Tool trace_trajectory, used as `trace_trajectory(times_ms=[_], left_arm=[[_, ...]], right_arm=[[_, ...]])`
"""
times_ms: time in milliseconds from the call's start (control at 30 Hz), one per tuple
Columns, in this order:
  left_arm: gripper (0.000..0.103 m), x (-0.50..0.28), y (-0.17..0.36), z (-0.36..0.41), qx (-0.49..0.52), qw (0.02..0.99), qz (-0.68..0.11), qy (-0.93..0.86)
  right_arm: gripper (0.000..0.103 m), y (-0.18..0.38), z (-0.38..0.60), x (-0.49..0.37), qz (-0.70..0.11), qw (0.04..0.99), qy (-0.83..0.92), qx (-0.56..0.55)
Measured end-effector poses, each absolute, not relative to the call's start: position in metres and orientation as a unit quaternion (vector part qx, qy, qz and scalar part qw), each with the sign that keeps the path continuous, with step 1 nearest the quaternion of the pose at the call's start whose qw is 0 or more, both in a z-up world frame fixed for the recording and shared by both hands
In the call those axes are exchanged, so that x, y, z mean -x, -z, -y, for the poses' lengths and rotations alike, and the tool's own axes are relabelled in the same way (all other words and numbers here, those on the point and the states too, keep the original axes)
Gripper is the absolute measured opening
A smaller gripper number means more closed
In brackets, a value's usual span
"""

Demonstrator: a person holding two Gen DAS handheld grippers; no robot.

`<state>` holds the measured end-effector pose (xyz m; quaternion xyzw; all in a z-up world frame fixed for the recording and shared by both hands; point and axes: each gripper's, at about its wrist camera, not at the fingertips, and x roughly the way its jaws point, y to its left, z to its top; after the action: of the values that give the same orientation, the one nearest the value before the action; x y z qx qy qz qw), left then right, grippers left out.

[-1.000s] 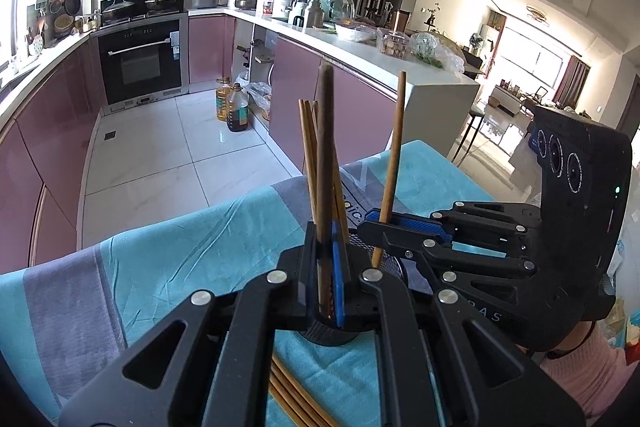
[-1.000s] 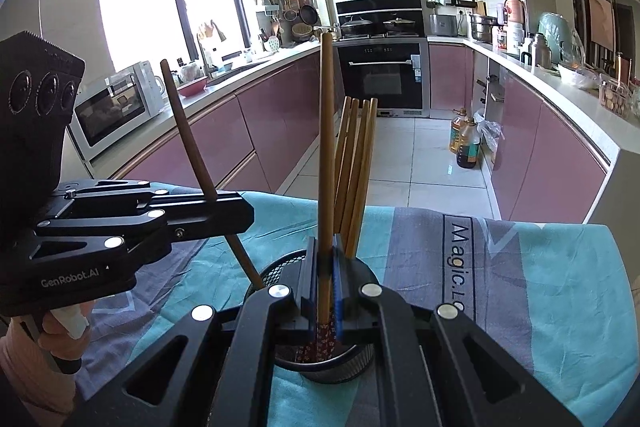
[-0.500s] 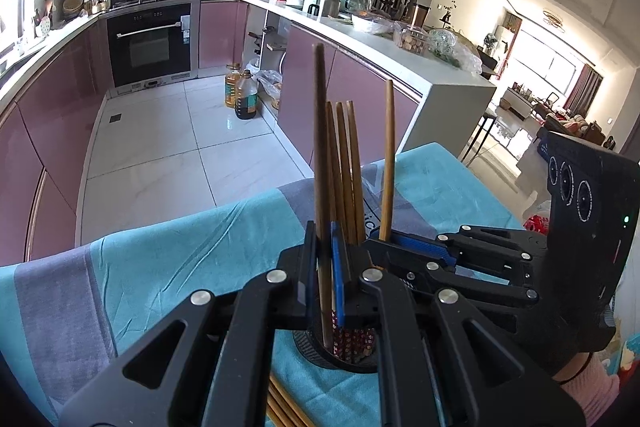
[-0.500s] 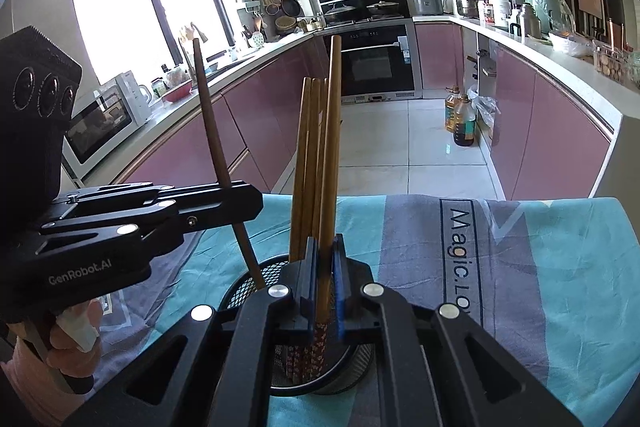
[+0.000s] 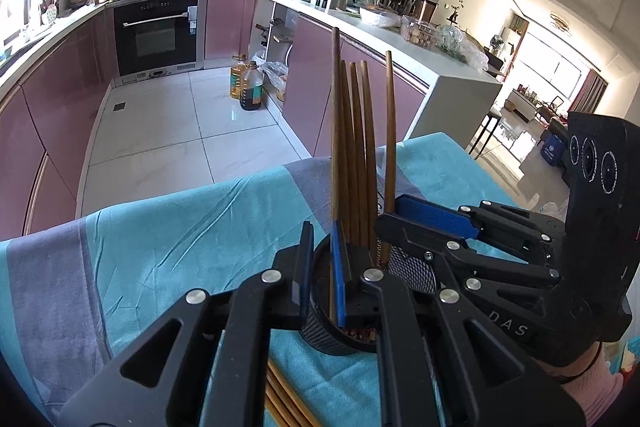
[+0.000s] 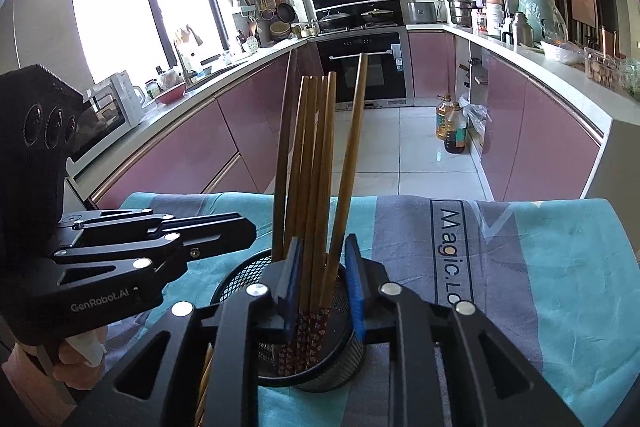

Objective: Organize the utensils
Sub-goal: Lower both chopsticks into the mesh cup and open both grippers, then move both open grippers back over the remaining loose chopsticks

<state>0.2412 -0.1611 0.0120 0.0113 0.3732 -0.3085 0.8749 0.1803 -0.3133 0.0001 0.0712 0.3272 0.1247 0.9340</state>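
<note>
Lighting: bright daylight; window [image 6: 132, 15] blown out, left of the tool. Focus sharp. Edges: fisheye curvature, dark vignette.

Upright chopsticks [image 6: 316, 163] crowd the mesh holder [image 6: 240, 277] at lower centre; the left gripper [image 6: 240, 233] blocks its left side. Open tablecloth [image 6: 560, 267] lies right.

Kitchen with mauve cabinets [image 6: 224, 131], white tiled floor [image 5: 160, 131], black built-in oven [image 6: 362, 67]. Bright window [image 6: 132, 3] at left, microwave [image 6: 106, 115] below it. Oil bottles [image 5: 248, 87] on the floor. Beyond, possibly a living room [image 5: 540, 95], overexposed.
</note>
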Motion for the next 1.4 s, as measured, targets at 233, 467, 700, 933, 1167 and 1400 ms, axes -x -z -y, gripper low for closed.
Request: trace_trajectory(times_ms=[233, 467, 700, 933, 1167, 1400], left_arm=[[0.064, -0.202, -0.016, 0.12, -0.004, 0.914, -0.303, 0.269], [0.098, -0.16, -0.014, 0.07, 0.005, 0.946, -0.25, 0.207], [0.098, -0.133, 0.01, 0.051, -0.018, 0.949, -0.268, 0.164], [0.098, -0.129, 0.043, 0.041, -0.021, 0.937, -0.314, 0.15], [0.092, -0.127, 0.068, 0.046, -0.027, 0.924, -0.353, 0.145], [0.087, -0.132, 0.082, 0.051, -0.033, 0.916, -0.373, 0.146]], right_arm=[[0.048, -0.013, 0.311, -0.145, -0.286, 0.947, -0.133, -0.058], [0.079, -0.012, 0.298, -0.094, -0.258, 0.949, -0.178, -0.044], [0.082, 0.032, 0.27, -0.082, -0.323, 0.925, -0.199, -0.031], [0.074, 0.07, 0.247, -0.08, -0.371, 0.908, -0.193, -0.032], [0.067, 0.079, 0.237, -0.078, -0.389, 0.902, -0.184, -0.031], [0.06, 0.081, 0.23, -0.086, -0.401, 0.899, -0.174, -0.031]])
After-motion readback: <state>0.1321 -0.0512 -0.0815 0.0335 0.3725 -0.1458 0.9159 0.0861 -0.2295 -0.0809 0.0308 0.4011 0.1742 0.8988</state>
